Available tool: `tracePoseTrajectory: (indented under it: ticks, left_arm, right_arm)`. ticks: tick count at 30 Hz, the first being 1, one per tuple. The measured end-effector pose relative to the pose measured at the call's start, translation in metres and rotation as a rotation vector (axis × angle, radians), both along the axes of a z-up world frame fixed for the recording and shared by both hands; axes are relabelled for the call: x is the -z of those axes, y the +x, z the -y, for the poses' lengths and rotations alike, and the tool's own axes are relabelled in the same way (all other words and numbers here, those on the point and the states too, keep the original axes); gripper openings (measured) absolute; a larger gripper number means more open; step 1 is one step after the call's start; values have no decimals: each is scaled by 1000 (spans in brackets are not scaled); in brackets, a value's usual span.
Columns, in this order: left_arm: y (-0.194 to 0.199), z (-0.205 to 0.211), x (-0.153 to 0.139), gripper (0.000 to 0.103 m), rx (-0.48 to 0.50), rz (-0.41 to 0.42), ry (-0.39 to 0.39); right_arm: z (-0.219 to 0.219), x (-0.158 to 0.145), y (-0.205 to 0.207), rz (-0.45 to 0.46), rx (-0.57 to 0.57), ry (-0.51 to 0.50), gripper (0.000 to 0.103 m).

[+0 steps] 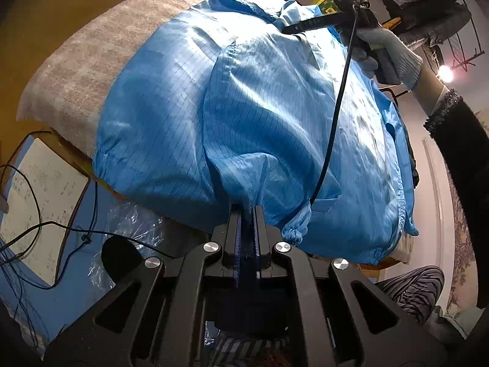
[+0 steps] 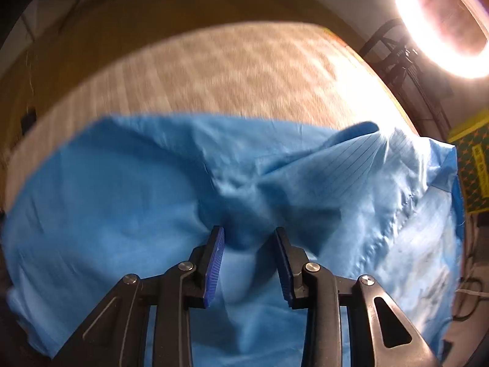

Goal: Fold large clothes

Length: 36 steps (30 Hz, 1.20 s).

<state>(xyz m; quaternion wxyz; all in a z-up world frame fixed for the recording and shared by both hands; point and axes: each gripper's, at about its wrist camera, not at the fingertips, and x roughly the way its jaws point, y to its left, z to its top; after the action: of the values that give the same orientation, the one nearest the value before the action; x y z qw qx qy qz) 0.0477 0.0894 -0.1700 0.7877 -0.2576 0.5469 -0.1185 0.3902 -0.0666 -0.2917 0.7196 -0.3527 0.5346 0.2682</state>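
Note:
A large light-blue garment (image 1: 259, 116) with thin dark pinstripes lies spread over a beige carpet-like surface (image 1: 91, 58). My left gripper (image 1: 247, 209) is shut on the garment's near edge, fabric pinched between its jaws. The right gripper (image 1: 285, 29) shows in the left wrist view at the garment's far end by the collar, held by a gloved hand (image 1: 394, 52). In the right wrist view the right gripper (image 2: 249, 234) is open, jaws apart over a raised fold of the blue garment (image 2: 122, 202), pressing into the cloth. That view is motion-blurred.
A black cable (image 1: 336, 116) hangs from the right gripper across the garment. A white sheet with writing (image 1: 42, 195), loose wires and clear plastic wrap (image 1: 131, 223) lie at lower left. Hanging clothes (image 1: 428, 6) and a bright ring lamp (image 2: 443, 21) stand beyond the far end.

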Motion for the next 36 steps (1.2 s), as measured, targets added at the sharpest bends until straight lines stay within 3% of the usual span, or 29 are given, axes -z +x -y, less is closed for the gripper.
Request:
tracePoseTrajectory:
  ticks: [3, 6, 8, 14, 15, 16, 17, 20, 21, 22, 25, 30, 36]
  left_arm:
    - [1, 2, -3, 2, 2, 8, 1]
    - [4, 4, -6, 2, -1, 16, 2]
    - [6, 4, -6, 2, -1, 15, 9]
    - [7, -3, 2, 4, -41, -17, -6]
    - [8, -5, 5, 12, -46, -24, -17]
    - [9, -7, 8, 19, -48, -31, -30]
    - [11, -7, 12, 32, -46, -44, -54]
    - [15, 1, 20, 34, -18, -69, -91]
    - [15, 5, 20, 15, 1, -64, -82]
    - [15, 9, 19, 3, 16, -57, -62]
    - [14, 16, 13, 0, 49, -35, -27]
    - [11, 4, 0, 0, 23, 2, -11]
    - [11, -24, -2, 0, -54, 5, 21]
  right_arm:
    - [0, -14, -3, 37, -13, 36, 35]
    - [-10, -33, -5, 69, -11, 146, 43]
    - [-21, -32, -5, 78, -27, 154, 49]
    - [-43, 7, -8, 84, -126, -79, 50]
    - [-41, 9, -6, 92, -121, -93, 48]
    - [-39, 8, -5, 90, -108, -80, 32]
    - [-38, 6, -2, 92, -93, -72, 22]
    - [-43, -1, 17, 95, -73, -50, 7]
    - [-47, -7, 17, 113, -83, -43, 2]
    - [-55, -8, 20, 124, -87, -34, 1]
    - [-71, -22, 25, 170, -80, 8, 0]
    - [-102, -43, 53, 242, -49, 67, 0]
    - [-145, -30, 78, 276, -65, 41, 0]
